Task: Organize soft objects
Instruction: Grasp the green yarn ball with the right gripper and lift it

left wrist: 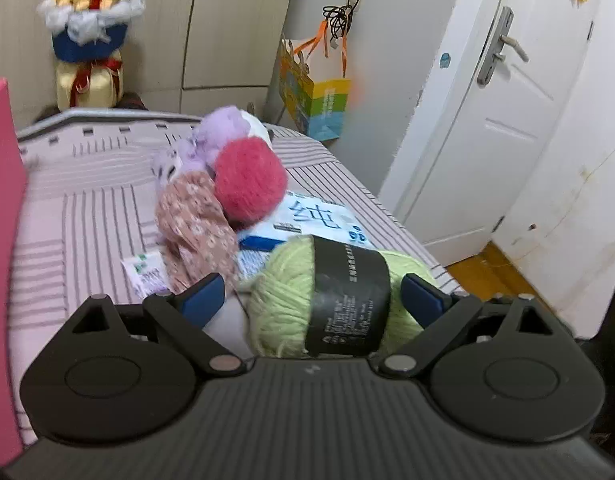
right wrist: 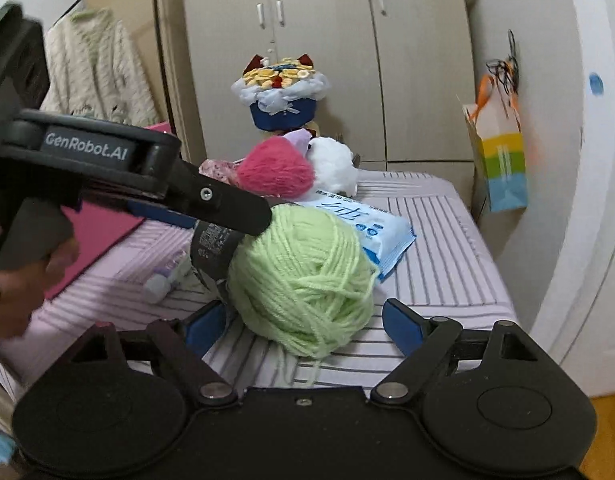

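Note:
A light green yarn ball with a black paper band lies on the striped bed sheet. My left gripper is open around it: the right blue pad is at the yarn, and a gap shows at the left pad. In the right wrist view the same yarn ball sits between the spread fingers of my open right gripper, with room at the right pad. The left gripper's finger reaches in from the left over the yarn's banded end. Behind lie a pink fuzzy ball, a purple plush and a floral fabric piece.
A blue-and-white wipes pack lies behind the yarn, and a small packet to its left. A pink board stands at the bed's left. A white plush, a bouquet, a gift bag and a door are around. A person's hand holds the left tool.

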A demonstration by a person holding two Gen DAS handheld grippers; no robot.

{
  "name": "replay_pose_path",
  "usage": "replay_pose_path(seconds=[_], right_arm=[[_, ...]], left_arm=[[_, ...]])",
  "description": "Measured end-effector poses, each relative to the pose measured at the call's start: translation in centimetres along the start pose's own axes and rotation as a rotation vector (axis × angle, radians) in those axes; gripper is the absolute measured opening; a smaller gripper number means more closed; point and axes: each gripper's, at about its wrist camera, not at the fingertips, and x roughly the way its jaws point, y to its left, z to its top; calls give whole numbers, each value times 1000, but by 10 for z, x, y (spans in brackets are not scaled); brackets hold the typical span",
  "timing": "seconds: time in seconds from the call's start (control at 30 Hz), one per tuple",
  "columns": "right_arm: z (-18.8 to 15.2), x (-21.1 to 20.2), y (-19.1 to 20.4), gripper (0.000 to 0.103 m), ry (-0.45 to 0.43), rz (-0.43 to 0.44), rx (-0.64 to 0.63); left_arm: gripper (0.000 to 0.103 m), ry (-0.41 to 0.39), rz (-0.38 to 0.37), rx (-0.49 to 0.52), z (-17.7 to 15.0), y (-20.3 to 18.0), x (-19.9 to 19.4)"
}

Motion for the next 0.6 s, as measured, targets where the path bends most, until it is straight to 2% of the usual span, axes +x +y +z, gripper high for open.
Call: replay_pose_path(seconds=[0.1, 0.23, 0.3, 0.4, 0.53, 0.6], right_arm=[[-2, 5, -1, 89, 8, 39, 57], [-3, 11, 0, 90, -1, 24, 90], [-4, 12, 1, 90, -5, 27, 100], [-5, 11, 6, 92, -15, 3, 78], [-5, 8, 12, 93, -23, -1, 68], [-7, 7, 18, 95, -20, -3, 47]], left_arm=[[87, 10, -35, -41, -2, 4, 4], [76, 14, -67, -58, -7, 4, 6], [75, 22, -69, -48, -9, 2, 7], [75, 47, -125, -59, -11, 3, 5], [76, 54, -123, -46, -19, -4, -1], [79, 54, -113, -43, -22, -9, -5]])
